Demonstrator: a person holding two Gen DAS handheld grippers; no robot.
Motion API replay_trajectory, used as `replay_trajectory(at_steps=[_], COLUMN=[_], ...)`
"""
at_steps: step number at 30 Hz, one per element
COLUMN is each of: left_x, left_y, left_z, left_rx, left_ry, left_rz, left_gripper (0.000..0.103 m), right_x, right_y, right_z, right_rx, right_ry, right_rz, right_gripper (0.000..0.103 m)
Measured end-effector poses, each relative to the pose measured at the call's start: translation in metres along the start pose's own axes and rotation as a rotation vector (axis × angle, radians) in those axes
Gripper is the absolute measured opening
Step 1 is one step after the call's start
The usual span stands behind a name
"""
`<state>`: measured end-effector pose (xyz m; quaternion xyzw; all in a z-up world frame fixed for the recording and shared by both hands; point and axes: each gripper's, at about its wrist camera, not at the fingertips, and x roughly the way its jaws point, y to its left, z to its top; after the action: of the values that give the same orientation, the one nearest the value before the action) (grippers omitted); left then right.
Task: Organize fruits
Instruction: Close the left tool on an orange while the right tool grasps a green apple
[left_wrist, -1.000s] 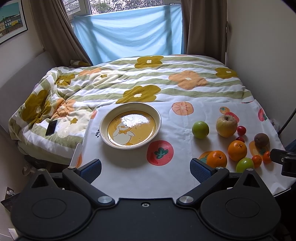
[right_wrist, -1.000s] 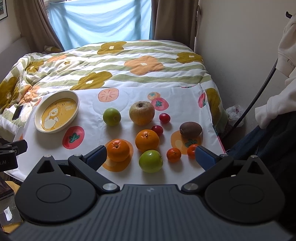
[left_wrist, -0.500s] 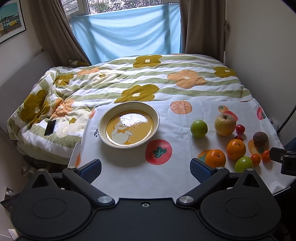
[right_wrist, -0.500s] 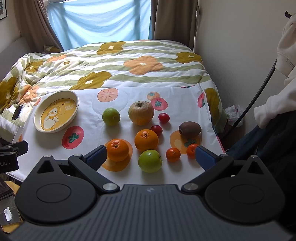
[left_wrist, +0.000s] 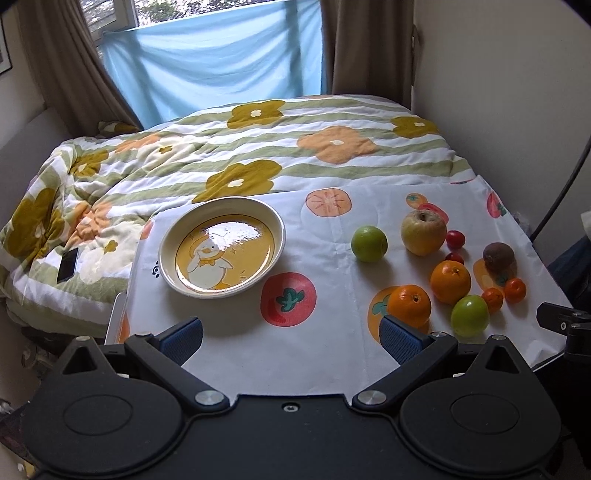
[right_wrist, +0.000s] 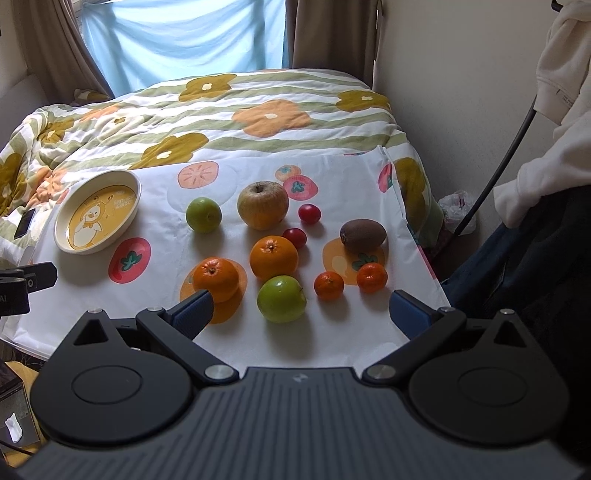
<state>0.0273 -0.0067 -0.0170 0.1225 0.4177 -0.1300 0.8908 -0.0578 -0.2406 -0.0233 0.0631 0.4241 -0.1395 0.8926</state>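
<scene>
Both tongs, left and right, gape empty; glossy round plate, fuzzy oval kiwi

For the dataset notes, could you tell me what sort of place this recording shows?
Most likely a home bedroom: a bed with a flowered quilt, a curtained window behind it, and a fruit-print cloth laid over the bed's end as a work surface.

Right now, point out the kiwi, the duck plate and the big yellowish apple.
kiwi (right_wrist: 363, 234), right wrist view, middle of its brown skin.
duck plate (left_wrist: 168, 240), left wrist view, left rim.
big yellowish apple (right_wrist: 262, 206), right wrist view, front face.
</scene>
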Motion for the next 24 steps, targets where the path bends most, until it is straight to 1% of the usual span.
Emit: replay_trajectory(at_steps=[6, 11, 17, 24], left_x=[0.036, 0.067, 0.107, 0.141], left_y=[-0.032, -0.061, -0.091, -0.110], left_z=[-0.003, -0.009, -0.015, -0.017], left_rx=[0.132, 0.250, 0.425, 0.549], left_ry=[-0.002, -0.019, -0.050, -0.045], left_rz=[-0.055, -0.102, -0.164, -0.208], left_gripper=[0.103, 0.100, 0.096, 0.095], right_x=[0.021, 0.050, 0.087, 0.120], right_y=[-0.018, -0.030, -0.028, -0.019], right_z=[-0.012, -0.017, -0.017, -0.015], right_rx=[0.042, 0.080, 0.118, 0.157], right_ry=[0.025, 0.068, 0.104, 0.138], right_rz=[-0.014, 0.005, 0.039, 0.072], right_gripper=[0.103, 0.103, 0.103, 0.103])
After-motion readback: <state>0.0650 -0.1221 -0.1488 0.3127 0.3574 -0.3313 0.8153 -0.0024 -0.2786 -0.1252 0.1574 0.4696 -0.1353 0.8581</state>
